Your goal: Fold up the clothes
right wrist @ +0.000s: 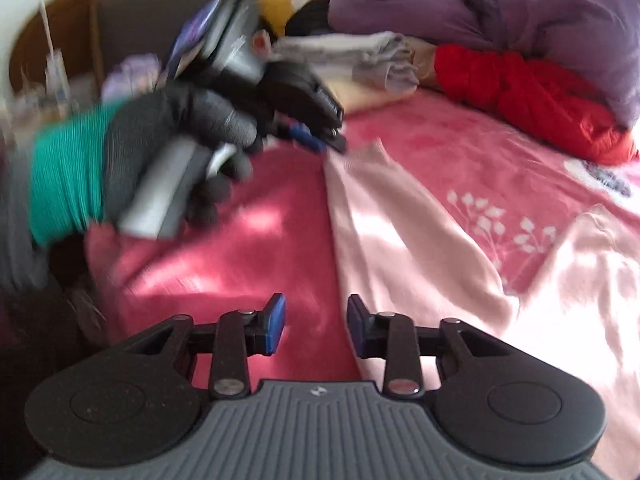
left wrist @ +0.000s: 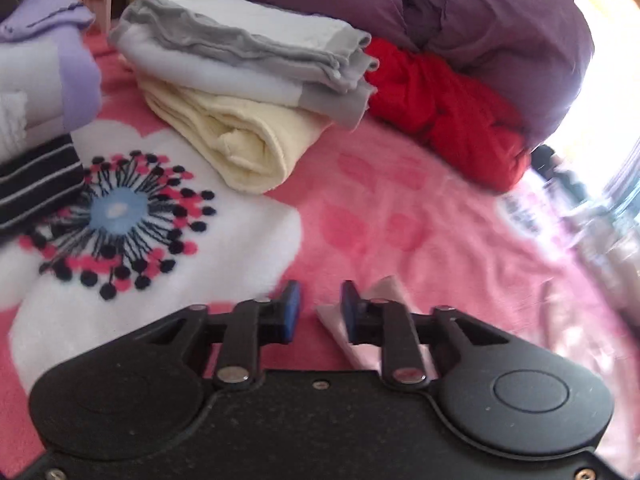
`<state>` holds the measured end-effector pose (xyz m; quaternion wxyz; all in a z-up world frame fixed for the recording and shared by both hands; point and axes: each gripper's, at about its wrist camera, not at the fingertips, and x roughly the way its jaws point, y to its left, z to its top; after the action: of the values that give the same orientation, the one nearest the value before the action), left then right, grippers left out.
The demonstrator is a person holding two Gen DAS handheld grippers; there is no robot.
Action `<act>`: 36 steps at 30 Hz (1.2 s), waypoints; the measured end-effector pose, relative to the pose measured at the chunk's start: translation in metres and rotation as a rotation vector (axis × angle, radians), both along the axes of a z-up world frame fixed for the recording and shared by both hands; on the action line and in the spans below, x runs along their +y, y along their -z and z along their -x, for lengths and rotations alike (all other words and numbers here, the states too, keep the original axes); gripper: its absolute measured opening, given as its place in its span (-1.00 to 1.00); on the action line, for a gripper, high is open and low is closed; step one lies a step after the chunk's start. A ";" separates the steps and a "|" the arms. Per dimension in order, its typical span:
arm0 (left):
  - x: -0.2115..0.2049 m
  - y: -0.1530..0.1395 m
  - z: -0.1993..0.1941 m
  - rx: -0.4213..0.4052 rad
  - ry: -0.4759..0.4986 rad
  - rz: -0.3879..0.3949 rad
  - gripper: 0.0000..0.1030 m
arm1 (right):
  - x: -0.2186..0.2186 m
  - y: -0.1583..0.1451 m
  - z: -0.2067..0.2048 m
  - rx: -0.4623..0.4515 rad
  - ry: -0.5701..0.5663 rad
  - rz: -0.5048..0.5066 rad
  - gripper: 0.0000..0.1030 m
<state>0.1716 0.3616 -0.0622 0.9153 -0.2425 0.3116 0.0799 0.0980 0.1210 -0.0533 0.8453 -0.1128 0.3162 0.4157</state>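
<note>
A pale pink garment (right wrist: 400,240) lies spread on the pink bed blanket (right wrist: 240,248). Its far corner (left wrist: 380,320) lies under the right finger of my left gripper (left wrist: 320,308), whose jaws stand apart with nothing between them. In the right wrist view the left gripper (right wrist: 320,136) hovers by that corner, held by a black-gloved hand (right wrist: 180,128), blurred. My right gripper (right wrist: 316,324) is open and empty, low over the garment's near edge.
A folded stack of grey-white and cream clothes (left wrist: 248,80) sits at the back. A crumpled red garment (left wrist: 448,108) and a purple duvet (left wrist: 480,12) lie behind right. Lilac-white and striped folded items (left wrist: 40,120) are at left.
</note>
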 end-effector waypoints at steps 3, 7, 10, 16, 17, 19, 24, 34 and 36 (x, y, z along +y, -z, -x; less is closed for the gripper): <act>0.003 -0.009 0.010 -0.044 0.114 0.027 -0.45 | 0.008 -0.012 -0.007 -0.029 0.028 -0.061 -0.33; 0.015 0.004 0.008 -0.015 0.142 0.181 -0.45 | 0.031 -0.001 -0.044 0.057 0.044 -0.098 -0.32; 0.016 0.007 0.005 -0.011 0.139 0.210 -0.45 | 0.035 0.016 -0.081 0.168 0.112 -0.129 -0.40; 0.008 0.015 -0.007 0.017 0.174 0.234 -0.45 | 0.001 0.012 -0.109 0.329 0.185 -0.302 -0.43; 0.007 0.016 -0.010 0.024 0.180 0.237 -0.45 | -0.001 0.011 -0.110 0.335 0.183 -0.319 -0.42; 0.004 0.019 -0.016 0.037 0.191 0.244 -0.45 | -0.005 0.014 -0.117 0.356 0.203 -0.330 -0.39; 0.002 0.016 -0.020 0.025 0.178 0.251 -0.45 | -0.018 0.026 -0.144 0.467 0.288 -0.378 -0.49; -0.005 0.011 -0.022 0.032 0.242 0.198 -0.51 | -0.049 0.056 -0.171 0.658 0.428 -0.619 -0.52; 0.004 0.002 -0.017 -0.009 0.170 0.173 -0.52 | -0.054 0.064 -0.175 0.704 0.454 -0.659 -0.57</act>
<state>0.1883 0.3653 -0.0640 0.8957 -0.2937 0.3329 -0.0264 0.2725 0.0672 -0.1169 0.7474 0.3762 0.4497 0.3125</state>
